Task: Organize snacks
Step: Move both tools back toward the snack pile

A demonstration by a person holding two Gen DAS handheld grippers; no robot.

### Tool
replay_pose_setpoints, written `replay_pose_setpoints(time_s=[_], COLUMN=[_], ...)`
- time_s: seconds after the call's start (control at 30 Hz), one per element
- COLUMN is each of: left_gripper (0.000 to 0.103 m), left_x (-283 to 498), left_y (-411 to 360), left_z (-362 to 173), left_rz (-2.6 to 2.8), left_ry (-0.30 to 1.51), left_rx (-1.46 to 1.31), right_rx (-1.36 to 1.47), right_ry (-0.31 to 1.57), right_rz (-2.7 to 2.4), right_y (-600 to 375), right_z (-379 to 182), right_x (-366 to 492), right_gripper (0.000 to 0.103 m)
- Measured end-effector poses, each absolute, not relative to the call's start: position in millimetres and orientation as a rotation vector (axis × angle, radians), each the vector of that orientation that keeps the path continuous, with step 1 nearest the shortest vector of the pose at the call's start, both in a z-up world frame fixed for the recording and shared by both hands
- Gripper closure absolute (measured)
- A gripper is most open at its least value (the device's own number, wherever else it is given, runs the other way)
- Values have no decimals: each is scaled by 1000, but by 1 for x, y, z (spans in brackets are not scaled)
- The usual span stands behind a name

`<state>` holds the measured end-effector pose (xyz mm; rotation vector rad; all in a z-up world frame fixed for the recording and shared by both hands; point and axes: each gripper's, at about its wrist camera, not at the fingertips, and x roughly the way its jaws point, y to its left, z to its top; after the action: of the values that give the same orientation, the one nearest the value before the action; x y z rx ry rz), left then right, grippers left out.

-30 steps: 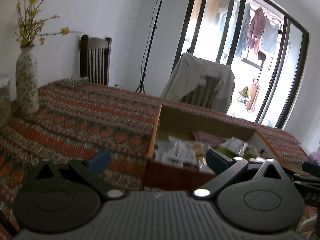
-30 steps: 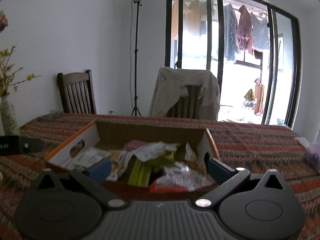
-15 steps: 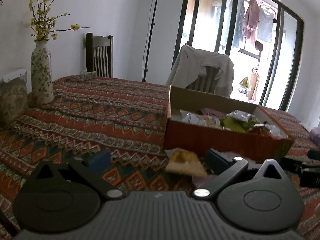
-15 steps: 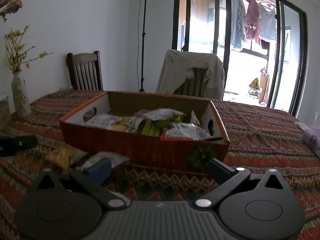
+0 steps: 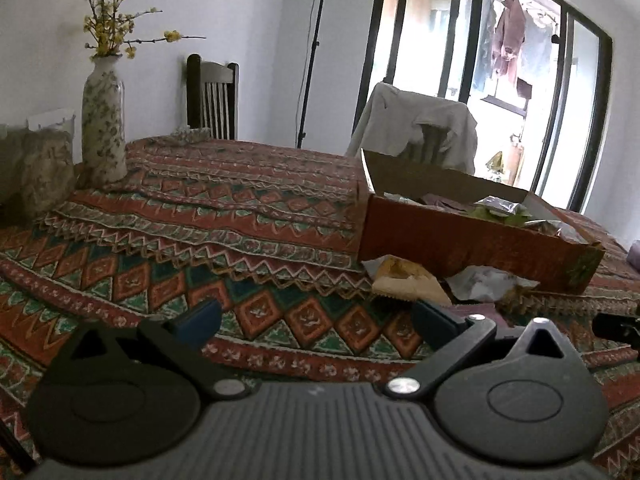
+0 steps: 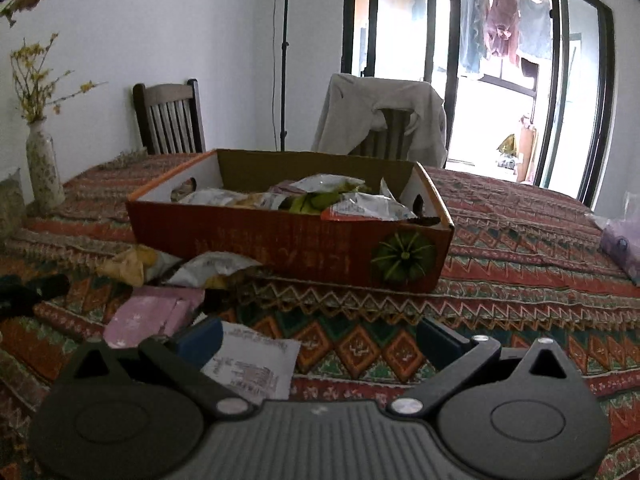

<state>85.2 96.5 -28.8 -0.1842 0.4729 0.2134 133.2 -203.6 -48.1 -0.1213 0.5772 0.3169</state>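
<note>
An orange cardboard box (image 6: 288, 242) full of snack packets stands on the patterned tablecloth; it also shows in the left wrist view (image 5: 472, 240). Loose packets lie in front of it: a yellow one (image 6: 128, 266) (image 5: 404, 278), a white one (image 6: 216, 266) (image 5: 484, 282), a pink one (image 6: 148, 314) and a white printed one (image 6: 252, 364). My right gripper (image 6: 318, 340) is open and empty, low over the cloth, its left finger above the printed packet. My left gripper (image 5: 316, 316) is open and empty, just short of the yellow packet.
A flowered vase (image 5: 103, 120) and a jar (image 5: 40, 168) stand at the table's left end. Two chairs (image 6: 170, 118) (image 6: 384, 120) stand behind the table, one draped with a jacket. A purple bag (image 6: 624, 240) lies at the right edge.
Both grippers have pulled back from over the box and come down low over the cloth. The loose packets in front of the box have come into view.
</note>
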Motion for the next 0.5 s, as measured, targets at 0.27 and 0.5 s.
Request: replay_pose_setpoints(time_s=[0.27,0.5], left_gripper=[0,0], left_x=[83,82], left_y=[102,102], left_z=[-29,-29], left_rz=[195,186], left_ry=[458,454], left_rx=[-221,-224], right_rx=[-131,-138], right_ry=[612,680], right_rz=[342,352], right_y=[-189,-165], right_z=[-55,-67], right_x=[136,153], right_gripper=[0,0])
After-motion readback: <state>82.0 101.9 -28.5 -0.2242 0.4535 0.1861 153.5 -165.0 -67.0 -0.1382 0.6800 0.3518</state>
